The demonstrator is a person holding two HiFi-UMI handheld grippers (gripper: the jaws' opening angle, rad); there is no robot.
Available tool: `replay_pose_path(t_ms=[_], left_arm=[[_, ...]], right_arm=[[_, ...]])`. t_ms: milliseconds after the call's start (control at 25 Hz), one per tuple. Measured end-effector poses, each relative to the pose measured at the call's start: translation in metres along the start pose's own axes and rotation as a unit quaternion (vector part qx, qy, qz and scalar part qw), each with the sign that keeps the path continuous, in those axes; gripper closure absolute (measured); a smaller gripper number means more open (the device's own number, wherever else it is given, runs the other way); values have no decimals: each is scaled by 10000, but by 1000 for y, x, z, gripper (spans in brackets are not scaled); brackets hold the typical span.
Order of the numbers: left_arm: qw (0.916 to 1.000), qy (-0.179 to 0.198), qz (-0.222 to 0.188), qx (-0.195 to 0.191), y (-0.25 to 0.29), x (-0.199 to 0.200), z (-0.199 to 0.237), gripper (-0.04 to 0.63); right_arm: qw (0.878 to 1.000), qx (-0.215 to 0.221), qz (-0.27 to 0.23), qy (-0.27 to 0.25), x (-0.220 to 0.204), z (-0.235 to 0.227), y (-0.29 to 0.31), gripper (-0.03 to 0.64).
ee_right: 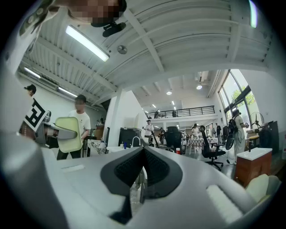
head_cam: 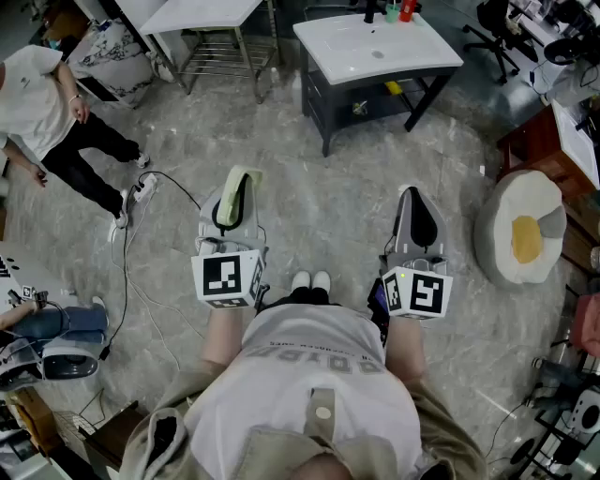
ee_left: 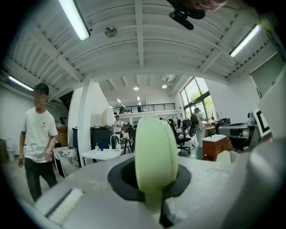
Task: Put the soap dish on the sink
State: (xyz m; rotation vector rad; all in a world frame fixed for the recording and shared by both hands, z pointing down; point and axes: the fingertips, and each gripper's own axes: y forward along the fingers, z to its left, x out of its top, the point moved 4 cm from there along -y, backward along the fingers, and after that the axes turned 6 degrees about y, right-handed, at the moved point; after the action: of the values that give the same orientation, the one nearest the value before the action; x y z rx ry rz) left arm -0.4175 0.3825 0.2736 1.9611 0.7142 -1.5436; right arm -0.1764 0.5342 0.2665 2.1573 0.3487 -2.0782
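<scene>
Bystander: A person in a white T-shirt and dark trousers stands on the grey floor, well off to the left of the left tool and somewhat ahead of it.
Left tool: Held level in front of the wearer's waist, the left tool has its jaws pinched on the task's thing. Its marker cube sits at the rear.
Soap dish: The pale green soap dish is clamped between the left tool's pads. It stands on edge, with its rounded rim reaching forward past the tips. From the right gripper view its broad face reads as a plain rounded square. Which side is the hollow cannot be made out.
Second surface: A white surface on a wire frame stands well ahead of the left tool.
Sink: The white sink, on a dark stand, lies well ahead of both tools, more in line with the right one and far from the dish. Its shallow bowl shows a small drain.
Bottles: A small cluster of bottles stands on the sink's far edge: one dark, one green, one red.
Shelf: The stand's dark shelf, under the bowl, carries a small yellow item too tiny to identify.
Right tool: The right tool is held level beside the left one. Its black pads are pressed together, meeting each other.
Cushion: A round white cushion with a yellow centre lies on the floor just off to the right of the right tool.
</scene>
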Motion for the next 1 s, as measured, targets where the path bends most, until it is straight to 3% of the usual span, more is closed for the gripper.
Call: replay_pose_path(t_ms=[680, 920, 960, 1000], left_arm=[[10000, 27, 48, 20, 10, 1, -4, 580], [10000, 39, 41, 62, 19, 5, -6, 578], [10000, 31, 42, 78, 20, 6, -6, 580], [9999, 24, 42, 89, 21, 7, -6, 580]], right_arm=[[10000, 16, 86, -24, -3, -7, 6, 621], [9985, 40, -124, 540, -1, -25, 11, 615], [9980, 71, -155, 611, 0, -27, 12, 587], [9975, 129, -177, 669, 0, -30, 13, 515]])
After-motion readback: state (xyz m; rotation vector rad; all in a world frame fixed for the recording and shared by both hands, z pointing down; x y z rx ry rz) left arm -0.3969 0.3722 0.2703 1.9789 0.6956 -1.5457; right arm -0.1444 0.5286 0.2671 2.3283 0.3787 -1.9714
